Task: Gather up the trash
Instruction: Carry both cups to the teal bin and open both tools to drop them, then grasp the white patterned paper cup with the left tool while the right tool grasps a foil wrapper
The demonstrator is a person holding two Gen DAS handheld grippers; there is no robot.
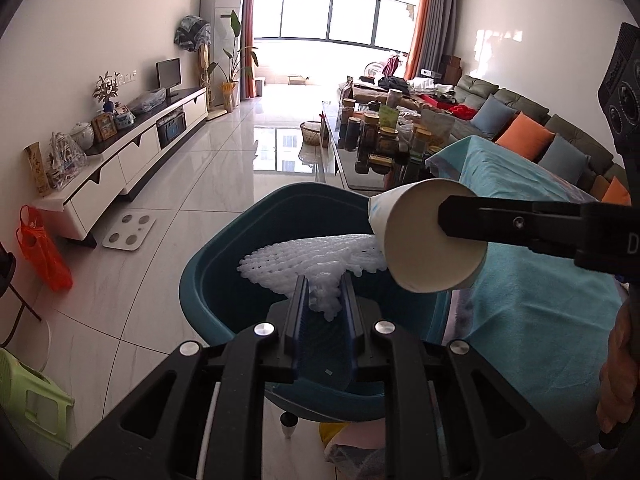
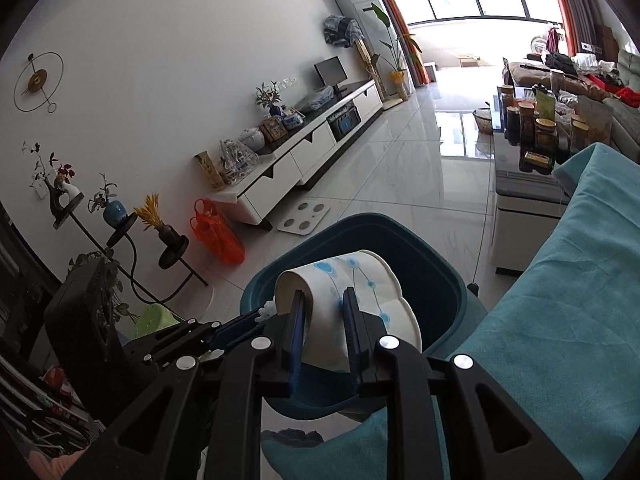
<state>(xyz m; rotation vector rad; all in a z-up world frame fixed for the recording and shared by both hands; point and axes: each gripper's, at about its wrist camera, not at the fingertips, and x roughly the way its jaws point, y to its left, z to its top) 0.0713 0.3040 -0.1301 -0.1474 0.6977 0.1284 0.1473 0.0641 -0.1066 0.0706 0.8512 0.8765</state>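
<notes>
A dark blue bin [image 1: 224,264] stands on the shiny white tile floor [image 1: 224,152] of a bright living room. Just above the bin, the left gripper [image 1: 325,300] pinches a bumpy white foam net [image 1: 312,256], its jaws nearly closed. Beside the net, also above the bin, the right gripper [image 2: 325,314] squeezes a white paper cup [image 2: 352,280] with blue dots. Next to the bin is a table under a teal cloth [image 1: 540,280]. Far behind the bin are a low white TV stand [image 1: 132,152], a grey sofa [image 1: 532,120] and big windows [image 1: 332,16].
</notes>
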